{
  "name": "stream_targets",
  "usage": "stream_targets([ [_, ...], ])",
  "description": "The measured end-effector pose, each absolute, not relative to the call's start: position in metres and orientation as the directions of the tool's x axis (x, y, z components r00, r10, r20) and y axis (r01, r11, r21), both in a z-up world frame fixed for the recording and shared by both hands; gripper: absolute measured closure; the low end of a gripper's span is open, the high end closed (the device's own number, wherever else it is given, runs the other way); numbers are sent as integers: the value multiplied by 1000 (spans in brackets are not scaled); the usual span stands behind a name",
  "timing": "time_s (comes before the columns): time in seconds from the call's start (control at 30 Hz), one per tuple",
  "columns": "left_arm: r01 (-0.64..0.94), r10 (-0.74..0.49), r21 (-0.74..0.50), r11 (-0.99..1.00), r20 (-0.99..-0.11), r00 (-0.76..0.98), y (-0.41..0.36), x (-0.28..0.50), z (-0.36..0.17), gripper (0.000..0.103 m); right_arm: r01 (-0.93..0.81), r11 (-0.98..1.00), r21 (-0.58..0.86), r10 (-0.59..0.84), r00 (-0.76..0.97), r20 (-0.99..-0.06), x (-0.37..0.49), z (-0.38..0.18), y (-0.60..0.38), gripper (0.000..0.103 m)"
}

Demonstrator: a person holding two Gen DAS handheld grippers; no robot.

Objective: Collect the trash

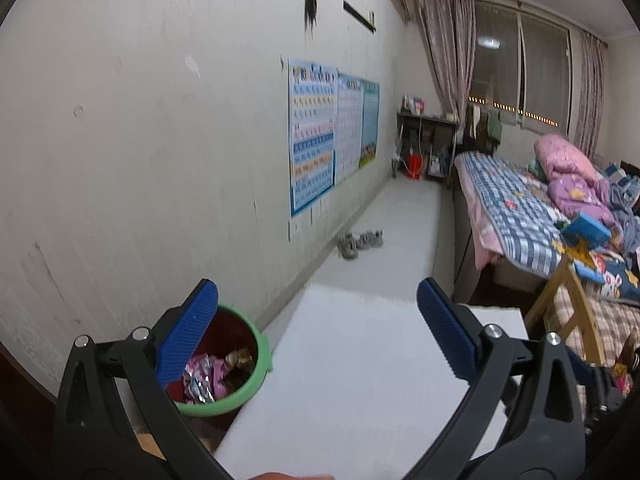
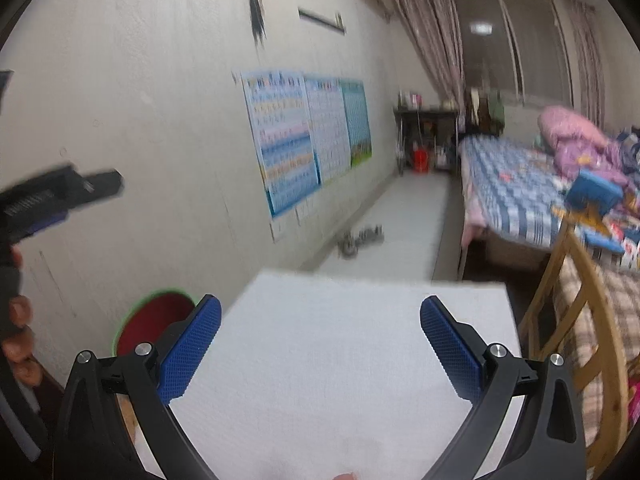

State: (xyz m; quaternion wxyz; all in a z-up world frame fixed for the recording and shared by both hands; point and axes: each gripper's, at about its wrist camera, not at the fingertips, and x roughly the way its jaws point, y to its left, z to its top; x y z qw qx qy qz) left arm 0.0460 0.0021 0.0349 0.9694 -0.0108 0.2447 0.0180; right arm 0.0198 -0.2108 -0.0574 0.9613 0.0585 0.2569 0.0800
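1. Left hand-held gripper (image 1: 318,324): two black plastic arms, blue knurled rubber pads (image 1: 186,340), jaws spread wide, nothing between them. It hangs above the white desk (image 1: 352,360).
2. Right hand-held gripper (image 2: 320,336): same build, two blue textured pads, jaws wide apart and empty, also above the desk.
3. Desk: flat, matte, white, rectangular; bare surface in both views.
4. Trash bin (image 1: 262,354): round, green plastic rim, dark red inside, on the floor just beside the desk's left edge, against the wall. Left pad overlaps it in the left wrist view.
5. Trash (image 1: 206,380) in the bin: crinkled shiny wrappers, pink and silver, plus something brown; count unclear.
6. Wall: three rectangular paper posters (image 1: 312,136) side by side, blue-toned.
7. Floor by the wall: one pair of grey shoes (image 1: 360,242).
8. Bed (image 1: 516,208): blue-white checked cover, pink quilt piled on it.
9. Right wrist view is motion-blurred; the person's fingers (image 2: 18,332) show at the left edge.
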Motion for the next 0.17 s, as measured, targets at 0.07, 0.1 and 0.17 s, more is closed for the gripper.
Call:
stream_targets([
  [0.07,-6,7,4,1000,-517,856,4,47,12,6,-82,989,126,139,821,-553,30,-90,-215,7],
  [0.1,9,9,30,1000,-545,838,5,47,-5,5,-47,993,111,105,786,-609,37,-116,-220,7],
  [0.17,3,40,69,998,-606,795,8,43,-37,6,-3,995,97,66,744,-665,43,-153,-229,7],
])
